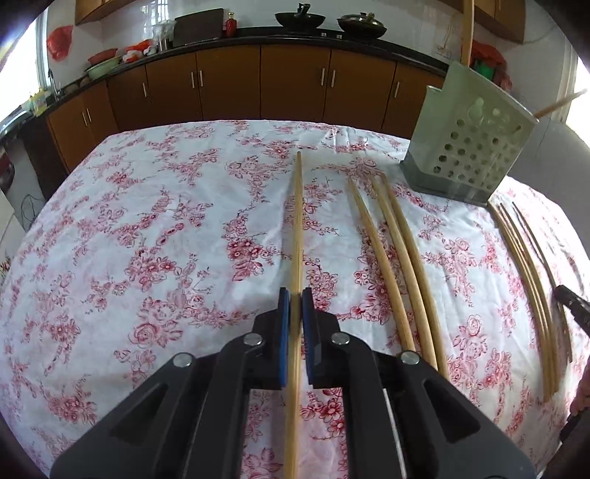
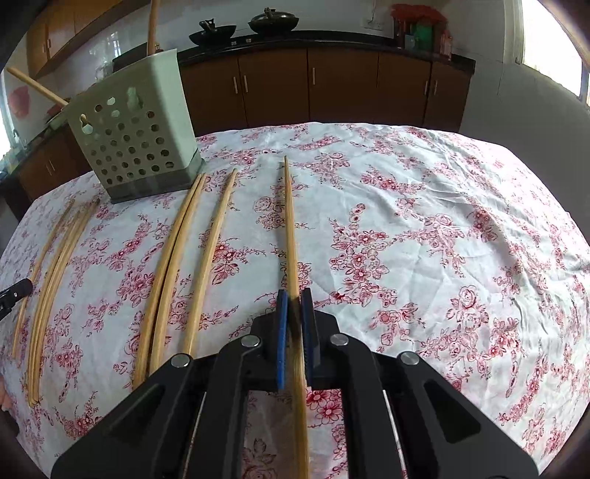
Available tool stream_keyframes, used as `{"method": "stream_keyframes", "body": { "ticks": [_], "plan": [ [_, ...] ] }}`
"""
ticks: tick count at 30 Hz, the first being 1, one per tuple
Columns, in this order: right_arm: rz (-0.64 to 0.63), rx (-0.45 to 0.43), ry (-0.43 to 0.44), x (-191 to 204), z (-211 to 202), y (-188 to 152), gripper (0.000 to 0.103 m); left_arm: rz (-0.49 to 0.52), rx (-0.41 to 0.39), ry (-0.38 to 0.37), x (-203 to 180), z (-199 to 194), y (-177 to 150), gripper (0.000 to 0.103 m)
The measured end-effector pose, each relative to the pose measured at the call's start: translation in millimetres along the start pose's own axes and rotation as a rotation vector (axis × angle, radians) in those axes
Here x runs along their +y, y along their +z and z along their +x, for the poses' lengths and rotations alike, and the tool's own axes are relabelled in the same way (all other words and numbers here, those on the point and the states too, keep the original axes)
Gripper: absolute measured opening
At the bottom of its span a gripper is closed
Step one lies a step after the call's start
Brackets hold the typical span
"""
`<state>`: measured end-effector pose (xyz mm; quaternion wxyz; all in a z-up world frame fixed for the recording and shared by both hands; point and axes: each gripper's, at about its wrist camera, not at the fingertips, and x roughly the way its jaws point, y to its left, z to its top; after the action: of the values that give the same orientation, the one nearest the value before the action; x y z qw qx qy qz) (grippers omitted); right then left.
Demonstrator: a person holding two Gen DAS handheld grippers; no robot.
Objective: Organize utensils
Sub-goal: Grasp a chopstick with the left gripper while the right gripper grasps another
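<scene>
Nearest the left wrist camera, the left gripper (image 1: 296, 294) is clenching one chopstick (image 1: 297, 235) between its blue pads (image 1: 283, 331); the stick is running straight away from the jaws across the floral tablecloth (image 1: 147, 228), its far tip pointing toward the cabinets (image 1: 228, 84), off to the left of the utensil holder (image 1: 468, 147). No gap is showing between pads and wood.

In the right wrist view, the right gripper (image 2: 294, 294) is likewise gripping a second chopstick (image 2: 290, 228), pads pressed tight on it, the stick reaching ahead over the cloth and ending to the right of the utensil holder (image 2: 132, 143).

Between the two held sticks, three loose chopsticks (image 1: 394, 258) are lying on the cloth just in front of the holder, two of them touching side by side and one slightly apart. A further thin bundle of sticks (image 2: 55, 280) is resting beside them; in the right wrist view these are lying below and left of the holder, close to the tip of the other gripper at the frame edge.

The holder itself, pale green with round holes, is standing upright on the table toward its far edge. Two sticks (image 2: 37, 86) are already leaning inside it, poking out over its rim.

Beyond the holder, dark woks (image 1: 299, 18) are sitting on the black counter above brown cabinet doors.
</scene>
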<state>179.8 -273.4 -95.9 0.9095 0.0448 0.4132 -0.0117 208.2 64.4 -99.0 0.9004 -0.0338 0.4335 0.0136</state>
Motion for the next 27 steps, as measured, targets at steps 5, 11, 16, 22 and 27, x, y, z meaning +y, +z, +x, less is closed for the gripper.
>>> {"method": "stream_keyframes", "body": {
  "ticks": [5,11,16,22,27],
  "plan": [
    [-0.011,0.0,-0.001,2.4,-2.8,-3.3,0.008,0.007,0.0,0.001,-1.6,-0.4,-0.1,0.01],
    [-0.007,0.001,0.001,1.3,-4.4,-5.3,0.009,0.006,0.0,-0.004,-3.1,-2.1,-3.2,0.01],
    [0.002,0.001,0.014,-1.5,-5.0,-6.0,0.009,0.017,0.001,0.006,-5.2,-1.2,-2.8,0.011],
    [0.006,0.0,0.017,-0.7,-5.2,-5.5,0.009,0.024,0.001,0.006,-5.1,-1.7,-4.0,0.011],
    [0.006,0.0,0.017,0.3,-6.5,-6.1,0.009,0.024,0.001,0.003,-5.1,-2.0,-5.0,0.011]
  ]
}}
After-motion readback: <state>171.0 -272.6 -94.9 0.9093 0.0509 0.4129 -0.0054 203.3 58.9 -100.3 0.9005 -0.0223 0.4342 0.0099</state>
